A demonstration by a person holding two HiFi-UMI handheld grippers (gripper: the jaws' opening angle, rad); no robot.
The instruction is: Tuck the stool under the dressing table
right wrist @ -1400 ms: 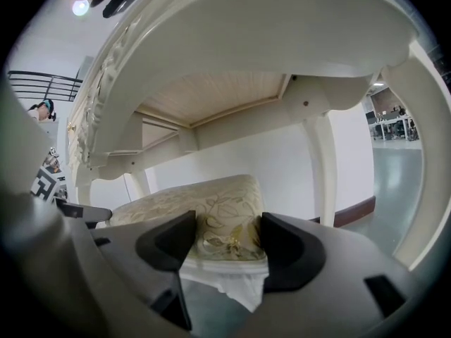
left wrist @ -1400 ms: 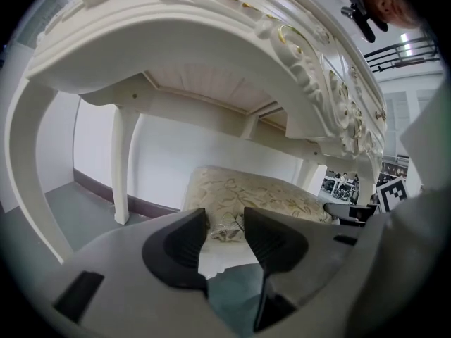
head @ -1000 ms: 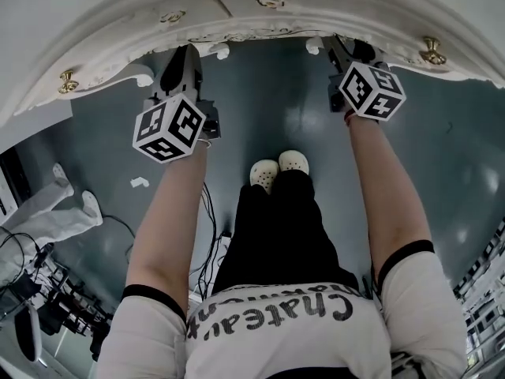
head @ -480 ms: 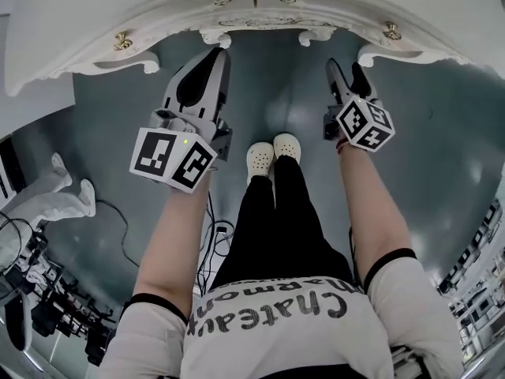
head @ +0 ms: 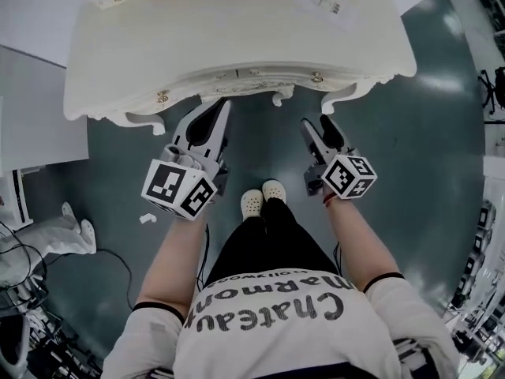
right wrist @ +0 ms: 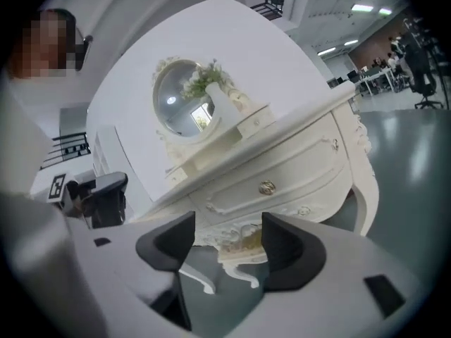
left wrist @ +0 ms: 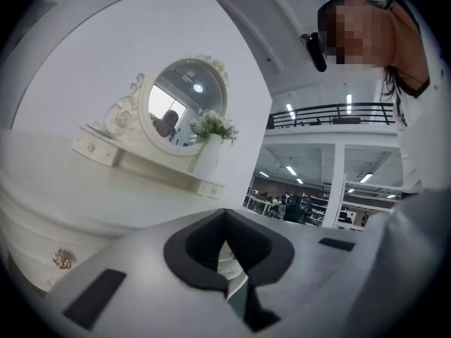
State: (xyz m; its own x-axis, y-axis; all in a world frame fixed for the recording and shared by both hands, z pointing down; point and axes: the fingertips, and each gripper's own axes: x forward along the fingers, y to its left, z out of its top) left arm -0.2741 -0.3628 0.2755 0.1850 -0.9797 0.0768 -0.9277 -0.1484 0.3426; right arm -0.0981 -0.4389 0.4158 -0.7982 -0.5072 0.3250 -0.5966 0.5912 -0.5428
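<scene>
The cream dressing table (head: 237,30) fills the top of the head view, with its drawers facing me. Beneath its front edge only the stool's carved white legs (head: 278,99) peek out; the right gripper view shows the stool's ornate front (right wrist: 239,243) under the table (right wrist: 282,167). My left gripper (head: 223,107) is held level in front of the table's left side, shut and empty (left wrist: 225,220). My right gripper (head: 314,125) hangs before the right side with its jaws apart and nothing between them (right wrist: 227,241). Neither touches the table or the stool.
A round mirror (left wrist: 184,115) and a vase of flowers (left wrist: 209,153) stand on the table top. My white shoes (head: 263,198) are on the dark floor. Cables (head: 118,259), a white object (head: 47,231) and a grey panel (head: 39,109) lie at left.
Both grippers have risen and drawn back from under the table's front edge. The view has pulled up, so the whole table top now shows.
</scene>
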